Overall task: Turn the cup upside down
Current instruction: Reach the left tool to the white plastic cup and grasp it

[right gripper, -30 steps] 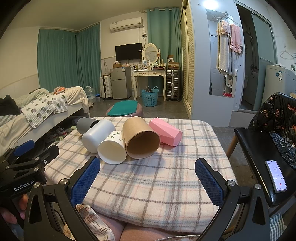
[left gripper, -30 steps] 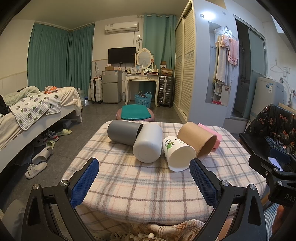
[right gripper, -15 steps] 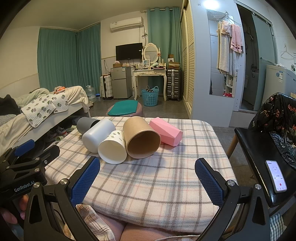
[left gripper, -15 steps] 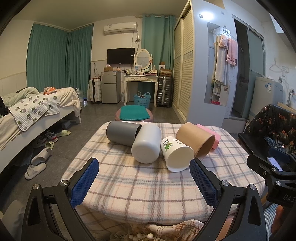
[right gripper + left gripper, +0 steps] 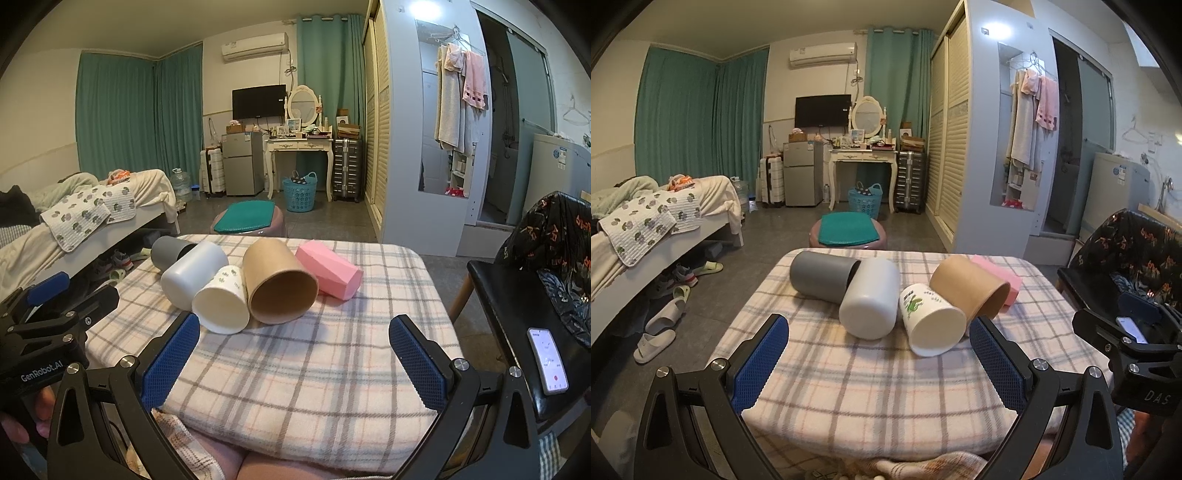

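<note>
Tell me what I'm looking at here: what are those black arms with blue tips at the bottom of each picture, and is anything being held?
Those are no robot arms: a person holds a two-finger gripper in each hand, and each gripper carries a wide-angle camera looking forward along its fingers. One picture comes from the left gripper, the other from the right gripper. The blue pads are the fingertips. Both grippers are open and hold nothing.

Ahead is a table under a plaid cloth. Five cups lie on their sides in a close row: a dark grey cup, a light grey cup, a white printed cup, a brown paper cup and a pink faceted cup. None is flipped upside down yet. In the right view the other gripper shows at the left edge, and a phone lies on a black chair.
</note>
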